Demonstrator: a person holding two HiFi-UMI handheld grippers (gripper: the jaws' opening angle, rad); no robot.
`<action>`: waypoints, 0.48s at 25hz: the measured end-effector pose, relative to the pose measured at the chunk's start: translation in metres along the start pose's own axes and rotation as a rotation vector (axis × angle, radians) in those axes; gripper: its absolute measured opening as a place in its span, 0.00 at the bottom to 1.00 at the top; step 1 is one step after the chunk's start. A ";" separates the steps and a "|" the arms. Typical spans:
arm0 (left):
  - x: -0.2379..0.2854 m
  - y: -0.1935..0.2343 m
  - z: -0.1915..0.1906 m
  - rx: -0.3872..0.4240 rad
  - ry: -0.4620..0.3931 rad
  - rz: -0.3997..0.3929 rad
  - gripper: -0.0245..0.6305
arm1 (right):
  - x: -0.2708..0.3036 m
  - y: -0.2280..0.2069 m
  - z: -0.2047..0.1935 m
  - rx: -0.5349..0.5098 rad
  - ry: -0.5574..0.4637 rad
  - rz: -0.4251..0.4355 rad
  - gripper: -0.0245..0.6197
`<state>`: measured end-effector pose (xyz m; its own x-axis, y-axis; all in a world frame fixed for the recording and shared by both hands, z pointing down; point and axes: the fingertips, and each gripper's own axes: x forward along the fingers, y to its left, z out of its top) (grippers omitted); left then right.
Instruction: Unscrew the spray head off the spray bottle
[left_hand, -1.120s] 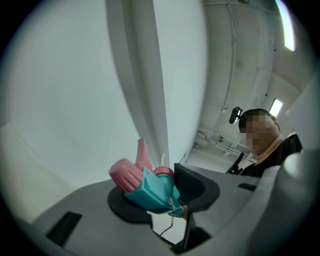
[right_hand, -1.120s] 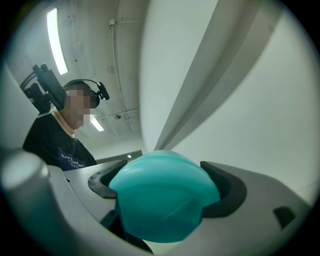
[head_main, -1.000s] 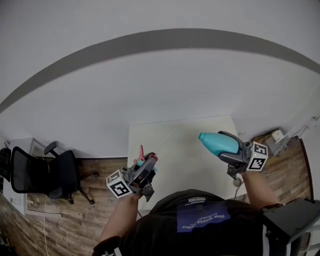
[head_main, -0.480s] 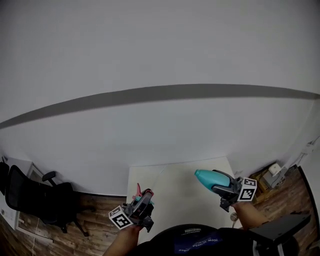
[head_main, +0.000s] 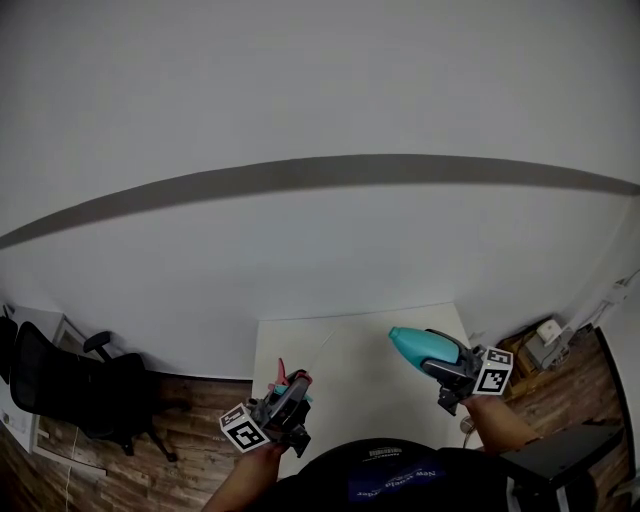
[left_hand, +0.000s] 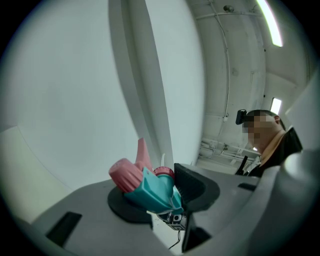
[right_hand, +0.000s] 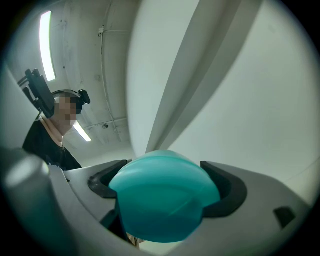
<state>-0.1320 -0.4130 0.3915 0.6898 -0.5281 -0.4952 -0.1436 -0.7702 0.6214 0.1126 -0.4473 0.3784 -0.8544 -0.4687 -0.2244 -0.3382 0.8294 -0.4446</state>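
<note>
The spray head, teal with a pink nozzle and trigger, sits apart from the bottle, clamped between the pads of my left gripper. In the head view it shows as a small pink and teal piece at my left gripper, low left over the table's near edge. My right gripper is shut on the teal bottle, whose rounded end fills the space between its jaws. Seen from the head camera, the bottle lies sideways in my right gripper, pointing left above the white table.
A black office chair stands on the wooden floor left of the table. A white socket box and cables lie on the floor at the right. A pale wall with a grey band fills the upper view.
The head camera has tilted upward, so both grippers and the table now sit lower in the view. The spray head and the bottle stay held apart as before.
</note>
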 end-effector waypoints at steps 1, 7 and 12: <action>0.000 -0.001 -0.002 -0.002 0.002 0.000 0.26 | -0.001 0.000 0.000 -0.004 0.001 -0.003 0.74; 0.003 -0.002 -0.009 0.003 0.014 -0.001 0.26 | -0.002 0.001 0.001 -0.017 -0.003 0.000 0.74; 0.002 -0.003 -0.007 0.005 0.010 0.000 0.26 | 0.000 0.003 0.002 -0.015 -0.003 0.005 0.74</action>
<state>-0.1251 -0.4093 0.3923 0.6972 -0.5242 -0.4890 -0.1468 -0.7721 0.6183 0.1127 -0.4456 0.3759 -0.8549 -0.4652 -0.2297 -0.3395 0.8364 -0.4303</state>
